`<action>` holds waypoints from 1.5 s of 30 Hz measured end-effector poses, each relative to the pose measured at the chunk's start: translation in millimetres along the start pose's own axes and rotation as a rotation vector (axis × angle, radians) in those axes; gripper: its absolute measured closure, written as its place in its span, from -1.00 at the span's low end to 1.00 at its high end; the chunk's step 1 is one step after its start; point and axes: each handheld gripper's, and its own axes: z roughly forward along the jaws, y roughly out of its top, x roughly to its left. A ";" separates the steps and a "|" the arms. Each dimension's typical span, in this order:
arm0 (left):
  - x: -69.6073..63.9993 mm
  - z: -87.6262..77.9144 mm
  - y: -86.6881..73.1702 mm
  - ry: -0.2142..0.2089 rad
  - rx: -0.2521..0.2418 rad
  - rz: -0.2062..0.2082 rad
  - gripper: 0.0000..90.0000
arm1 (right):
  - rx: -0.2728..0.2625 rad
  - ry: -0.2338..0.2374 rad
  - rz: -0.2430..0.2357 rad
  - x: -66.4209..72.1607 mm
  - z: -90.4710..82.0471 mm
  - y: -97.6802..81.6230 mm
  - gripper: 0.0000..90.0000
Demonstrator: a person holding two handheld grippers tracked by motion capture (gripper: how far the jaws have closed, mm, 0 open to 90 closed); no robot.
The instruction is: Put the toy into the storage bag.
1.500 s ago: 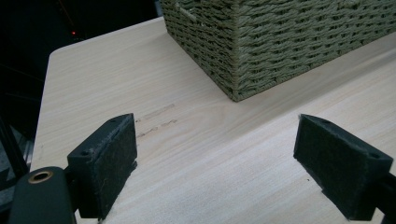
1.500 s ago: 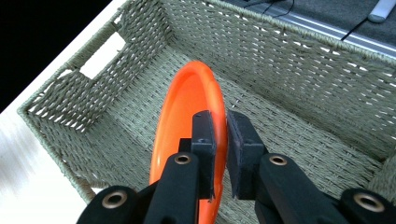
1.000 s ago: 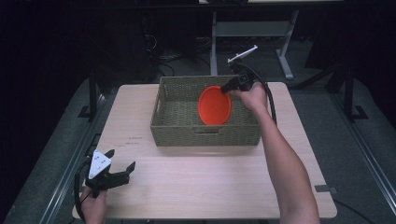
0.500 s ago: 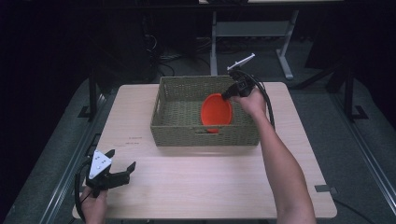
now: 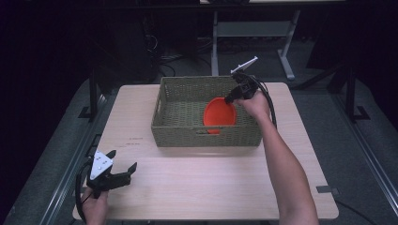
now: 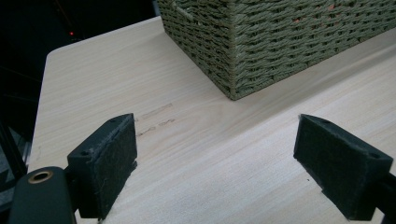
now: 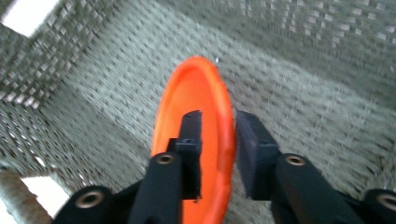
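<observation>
Inside the woven basket (image 5: 180,105), right gripper (image 7: 218,140) jaws just parted astride the orange plate (image 7: 205,93) rim; left gripper (image 6: 217,158) wide open over bare table (image 6: 187,154).

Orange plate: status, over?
Right gripper in basket, jaws just opening astride the plate rim. Plate tilted, low in basket. Left gripper open, idle on table. Nothing in the way.

Two black claws: left claw (image 5: 123,170) with a grey three-cornered plate on top and a black cable looping from it, right claw (image 7: 217,154) likewise plated and cabled. Square felt-like black pads (image 6: 105,161), brass-coloured rivets at the jaw joints. Bare forearms, no sleeves.
</observation>
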 end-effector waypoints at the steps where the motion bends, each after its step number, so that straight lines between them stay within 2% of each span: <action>1: 0.0 0.1 0.0 0.000 -0.001 0.001 -0.72 | 0.014 -0.012 -0.003 -0.1 1.0 -0.5 0.53; 3: -0.6 0.6 0.0 -0.002 -0.001 0.001 -0.72 | 0.025 -0.026 -0.011 -0.5 1.3 -1.6 0.51; 9: -1.1 0.7 0.1 -0.001 -0.002 0.000 -0.72 | 0.030 -0.005 0.005 -2.6 -0.2 -3.0 0.36; 13: -0.2 -0.2 0.2 0.002 0.001 0.004 -0.72 | 0.019 -0.011 0.010 -3.3 -4.3 -3.7 0.32; 16: -0.7 0.0 0.2 0.001 0.001 0.003 -0.72 | 0.004 0.013 0.024 -6.5 -10.4 -5.5 0.32; 18: -1.2 0.4 0.4 0.001 0.001 0.005 -0.72 | -0.005 0.030 0.030 -8.3 -14.7 -7.1 0.23; 20: -1.5 0.5 0.3 0.000 -0.001 0.002 -0.72 | -0.016 0.076 0.047 -11.1 -17.6 -10.0 0.13; 23: -0.4 0.0 0.2 0.000 0.001 0.002 -0.72 | -0.044 0.111 0.058 -15.2 -22.3 -16.2 0.02; 24: -0.2 0.0 0.3 0.000 0.001 0.000 -0.72 | -0.062 0.145 0.076 -20.0 -24.3 -21.6 -0.04; 30: -1.3 -0.3 0.5 0.001 0.002 0.004 -0.72 | -0.083 0.161 0.096 -26.6 -29.6 -33.1 -0.10; 34: -1.2 0.0 0.1 0.002 0.001 0.002 -0.72 | -0.081 0.186 0.086 -25.6 -34.1 -38.8 -0.13; 38: -1.6 0.0 0.2 0.001 0.002 0.001 -0.72 | -0.105 0.209 0.061 -21.2 -43.2 -45.7 -0.16; 45: -1.8 -0.5 0.1 0.002 0.003 0.005 -0.72 | -0.121 0.220 0.046 -16.2 -50.2 -52.0 -0.18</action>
